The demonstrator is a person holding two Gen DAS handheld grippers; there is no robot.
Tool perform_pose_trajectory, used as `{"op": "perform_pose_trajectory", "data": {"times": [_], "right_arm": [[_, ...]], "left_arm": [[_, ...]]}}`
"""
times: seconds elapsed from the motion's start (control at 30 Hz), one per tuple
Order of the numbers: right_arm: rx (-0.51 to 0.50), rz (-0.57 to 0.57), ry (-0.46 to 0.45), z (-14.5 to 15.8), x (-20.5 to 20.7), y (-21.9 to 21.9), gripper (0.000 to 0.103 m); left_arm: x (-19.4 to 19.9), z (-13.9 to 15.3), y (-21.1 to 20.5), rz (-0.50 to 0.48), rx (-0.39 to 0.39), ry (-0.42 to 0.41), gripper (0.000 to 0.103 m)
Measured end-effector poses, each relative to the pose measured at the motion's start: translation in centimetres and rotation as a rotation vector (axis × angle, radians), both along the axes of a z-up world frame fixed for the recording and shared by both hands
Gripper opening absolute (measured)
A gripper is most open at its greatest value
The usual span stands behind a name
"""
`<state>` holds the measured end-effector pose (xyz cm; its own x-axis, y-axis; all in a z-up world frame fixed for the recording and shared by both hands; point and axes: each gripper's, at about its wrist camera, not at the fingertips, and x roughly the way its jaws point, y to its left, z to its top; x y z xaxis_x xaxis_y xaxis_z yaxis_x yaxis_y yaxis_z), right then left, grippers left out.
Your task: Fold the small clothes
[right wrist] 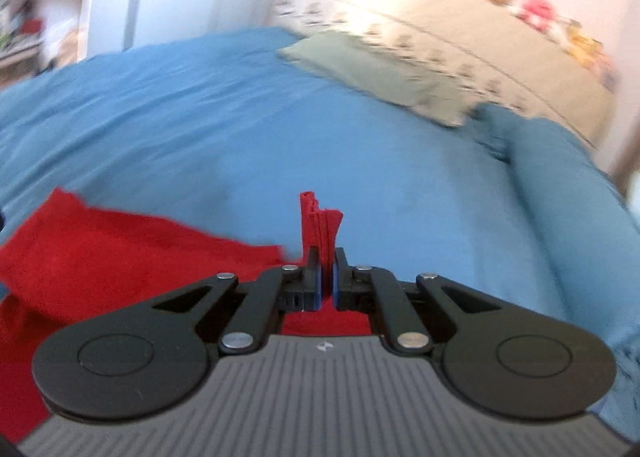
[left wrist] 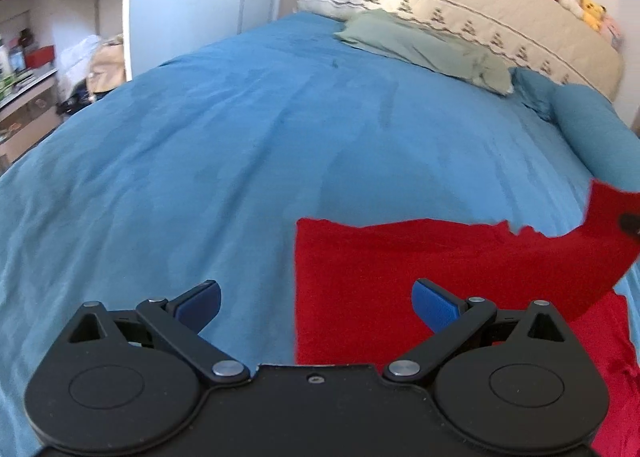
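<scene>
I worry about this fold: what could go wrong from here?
The right tool pinches only a thin bunched edge of the red garment; it may slip out. The left tool is open and holds nothing, so the cloth could drag across the blue bedcover and wrinkle.

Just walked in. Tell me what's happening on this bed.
A person with a gripper in each hand is folding a red garment on the blue bedspread. The right gripper is shut on a bunched edge of the cloth, lifting it. The left gripper is open, empty, over the garment's left edge. A green pillow lies near the headboard.
</scene>
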<state>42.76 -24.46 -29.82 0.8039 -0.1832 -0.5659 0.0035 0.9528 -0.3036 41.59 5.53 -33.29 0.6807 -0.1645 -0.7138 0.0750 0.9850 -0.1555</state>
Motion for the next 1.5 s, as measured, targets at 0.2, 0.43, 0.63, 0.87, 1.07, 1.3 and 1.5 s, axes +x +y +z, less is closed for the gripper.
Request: {"op": "perform_pose_trajectory", "data": {"times": [0.2, 0.43, 0.63, 0.87, 1.07, 1.3, 1.5], "right_arm": [[0.026, -0.193, 0.039, -2.2, -2.3, -6.9, 0.020], [0.118, -0.308, 0.095, -6.2, -4.0, -10.4, 0.020], [0.176, -0.354, 0.114, -7.8, -5.1, -11.6, 0.020], [0.249, -0.363, 0.127, -10.7, -6.3, -12.8, 0.027], [0.168, -0.335, 0.037, -8.6, -8.3, -11.8, 0.094], [0.274, -0.217, 0.112, -11.0, -7.2, -10.9, 0.103], [0.390, -0.223, 0.109, -11.9, -8.0, -12.4, 0.103]], "left_arm": [[0.4, -1.0, -3.2, -0.068, -0.008, 0.025, 0.103], [0.4, -2.4, -6.5, -0.130, 0.007, 0.042, 0.103], [0.6, -2.7, -8.6, -0.180, 0.018, 0.043, 0.103], [1.4, -2.9, -11.0, -0.224, 0.002, 0.038, 0.103], [2.0, -3.1, -12.6, -0.247, -0.004, 0.038, 0.103], [2.9, -6.2, -13.2, -0.243, 0.024, 0.119, 0.103], [2.5, -7.4, -13.2, -0.277, 0.053, 0.083, 0.103]]}}
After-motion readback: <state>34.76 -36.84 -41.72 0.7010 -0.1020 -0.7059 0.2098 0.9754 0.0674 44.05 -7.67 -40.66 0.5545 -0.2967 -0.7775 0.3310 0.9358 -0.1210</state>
